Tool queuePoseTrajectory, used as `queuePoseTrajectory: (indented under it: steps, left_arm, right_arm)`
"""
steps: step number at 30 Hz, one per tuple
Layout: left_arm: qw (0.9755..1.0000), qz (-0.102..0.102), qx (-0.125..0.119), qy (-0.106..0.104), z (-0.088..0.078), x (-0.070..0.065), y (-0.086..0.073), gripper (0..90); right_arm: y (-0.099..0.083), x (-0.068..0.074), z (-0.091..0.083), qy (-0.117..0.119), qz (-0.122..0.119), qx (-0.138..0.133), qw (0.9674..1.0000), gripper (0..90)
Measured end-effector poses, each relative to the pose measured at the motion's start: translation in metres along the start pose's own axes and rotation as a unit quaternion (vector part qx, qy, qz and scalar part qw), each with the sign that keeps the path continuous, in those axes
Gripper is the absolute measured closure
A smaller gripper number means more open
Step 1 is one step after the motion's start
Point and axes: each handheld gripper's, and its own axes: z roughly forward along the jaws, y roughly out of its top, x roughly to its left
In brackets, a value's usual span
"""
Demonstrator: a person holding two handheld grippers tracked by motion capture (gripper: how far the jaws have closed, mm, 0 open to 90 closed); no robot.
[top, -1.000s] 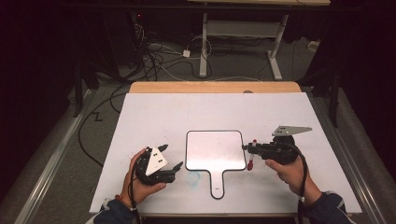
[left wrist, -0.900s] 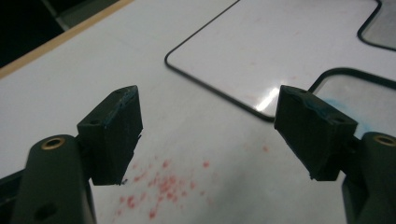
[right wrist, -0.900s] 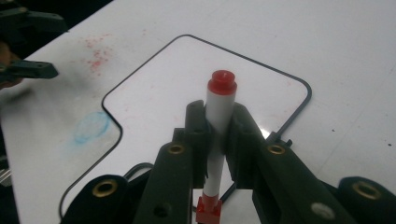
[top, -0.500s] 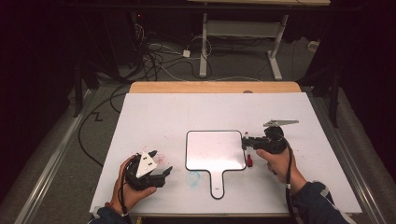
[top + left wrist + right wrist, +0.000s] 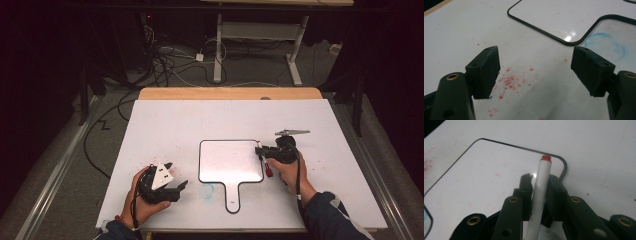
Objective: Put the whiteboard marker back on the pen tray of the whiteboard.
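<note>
— Slippage is looking like the main worry. The right gripper (image 5: pixel 261 150) is clamping a white cylindrical plastic marker (image 5: pixel 541 182) with a red end (image 5: pixel 546 158), and its jaws have just been opening a little with the marker between them.

— Are the pads touching it?

— They are pressing on both sides in the right gripper view, but the marker is sitting lengthwise along the jaws, so there is little holding it. If the jaws are easing more, it is dropping or swivelling.

— Where is it sitting?

— It is hanging over the right rim of the small white dry-erase board with the black border and handle (image 5: pixel 230 160), red end pointing across the corner. The board is lying loose on the white tabletop (image 5: pixel 175 125).

— So a push is shifting the board?

— Likely. The left gripper (image 5: pixel 535 65) is gaping wide and gripping nothing, hovering over the red crumbs (image 5: pixel 509 81) near the board's lower left corner, not bracing it. Any sideways pressure from the marker is probably sliding the board.

— Anything else?

— I am not telling whether the red end is a cap or a tip. There is also a blue smeared ring (image 5: pixel 606 47) on the table beside the handle, which could be smudging onto anything dragged over it.
</note>
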Motion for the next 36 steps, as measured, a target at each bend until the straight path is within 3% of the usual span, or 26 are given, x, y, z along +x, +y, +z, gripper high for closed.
queuePoseTrajectory:
  steps: [6, 13, 17, 22, 26, 36]
  left_arm:
    - [1.0000, 0.008, 0.000, 0.000, 0.001, 0.000, 0.001, 22.7]
    - [0.9999, 0.008, 0.006, -0.004, 0.002, -0.001, 0.001, 22.7]
    - [0.9999, 0.009, 0.006, -0.005, 0.002, -0.001, 0.001, 22.7]
    - [0.9999, 0.009, 0.007, -0.005, 0.002, -0.001, 0.001, 22.7]
    - [0.9999, 0.016, 0.005, -0.003, 0.002, -0.001, 0.001, 22.7]
    - [0.9999, 0.014, 0.008, -0.004, 0.001, -0.002, 0.001, 22.7]
  right_arm:
    - [-0.001, -0.001, 0.003, -0.019, -0.004, 0.003, 0.9998, 73.3]
    - [-0.001, 0.001, 0.007, -0.044, -0.031, 0.011, 0.9985, 70.2]
    - [-0.001, 0.002, 0.007, -0.046, -0.038, 0.014, 0.9981, 69.2]
    - [0.002, 0.003, 0.006, -0.073, -0.087, 0.014, 0.9934, 69.9]
    - [0.002, 0.005, 0.005, -0.078, -0.105, 0.014, 0.9913, 68.7]
    - [0.001, 0.006, -0.003, -0.075, -0.113, 0.010, 0.9908, 60.3]
